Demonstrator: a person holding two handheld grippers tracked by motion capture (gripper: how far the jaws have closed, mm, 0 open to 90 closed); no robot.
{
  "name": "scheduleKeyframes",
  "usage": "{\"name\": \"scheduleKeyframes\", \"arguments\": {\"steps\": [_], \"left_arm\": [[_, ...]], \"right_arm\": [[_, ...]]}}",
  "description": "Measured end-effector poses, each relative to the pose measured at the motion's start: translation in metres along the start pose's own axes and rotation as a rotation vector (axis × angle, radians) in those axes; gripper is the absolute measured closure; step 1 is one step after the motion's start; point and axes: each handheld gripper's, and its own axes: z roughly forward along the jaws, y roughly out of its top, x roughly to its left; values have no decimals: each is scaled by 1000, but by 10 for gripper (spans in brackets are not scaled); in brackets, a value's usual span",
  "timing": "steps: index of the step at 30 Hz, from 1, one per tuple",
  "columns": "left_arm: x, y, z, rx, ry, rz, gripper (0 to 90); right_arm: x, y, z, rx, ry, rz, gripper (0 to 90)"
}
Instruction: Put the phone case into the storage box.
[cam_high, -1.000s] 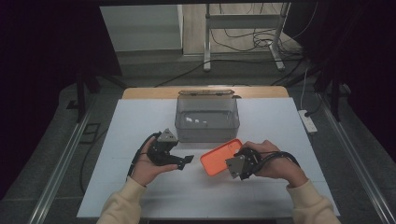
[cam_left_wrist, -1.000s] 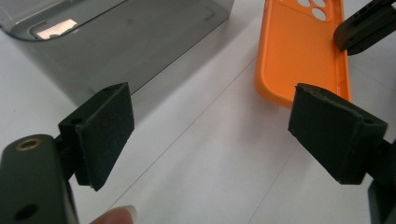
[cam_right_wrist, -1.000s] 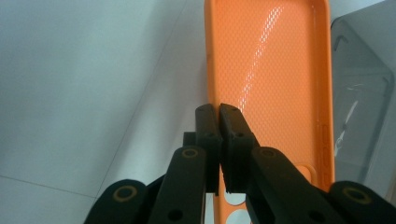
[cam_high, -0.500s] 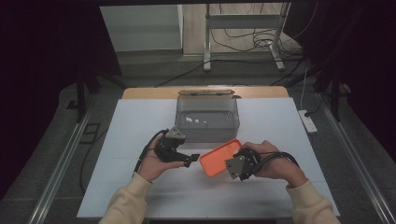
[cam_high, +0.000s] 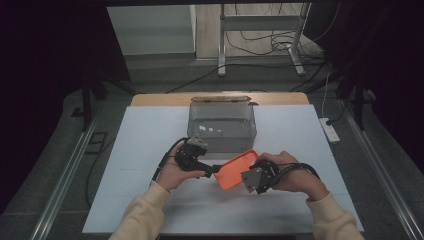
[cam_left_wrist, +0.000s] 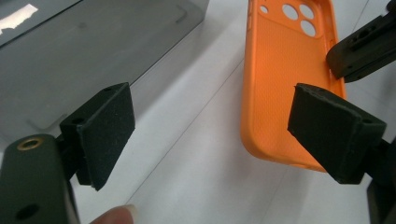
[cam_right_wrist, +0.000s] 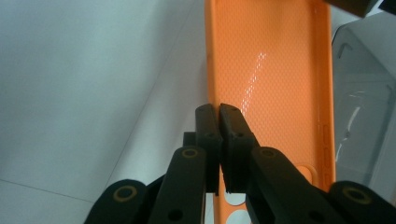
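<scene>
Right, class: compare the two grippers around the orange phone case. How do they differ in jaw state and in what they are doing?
The right gripper has its jaws shut, pinching the edge of the orange phone case; the left gripper has its jaws wide open, gripping nothing. The right one carries the case, while the left one's open pads sit at its other end. Both have black jaws and are hand-held above the white table.

Both forearms wear pale cream sleeves with ribbed cuffs. The left gripper is matte black, its pads square and rough-grained, a brass-ringed screw hole beside them. The right gripper is black too — brass-ringed holes, a grey three-cornered plate, a black cable.
</scene>
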Motion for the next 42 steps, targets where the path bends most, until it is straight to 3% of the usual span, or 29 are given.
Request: {"name": "scheduleKeyframes", "arguments": {"steps": [5,9,15,21,32,38,42], "left_arm": [[1,1,3,7,-2,-4,151],[2,2,4,5,-36,-18,155],[1,3,10,24,-47,-10,153],[3,4,17,73,-91,-24,145],[0,6,31,96,-148,-20,162],[1,7,33,95,-174,-20,217],[0,7,33,99,-215,-23,348]], "right_arm": [[0,0,0,2,1,-4,870],[0,0,0,1,0,-8,871],[1,1,3,3,15,-14,871],[0,1,3,4,20,-9,871],[1,3,4,2,12,-20,871],[1,3,3,-11,12,-23,871],[1,4,3,-9,15,-25,871]]}}
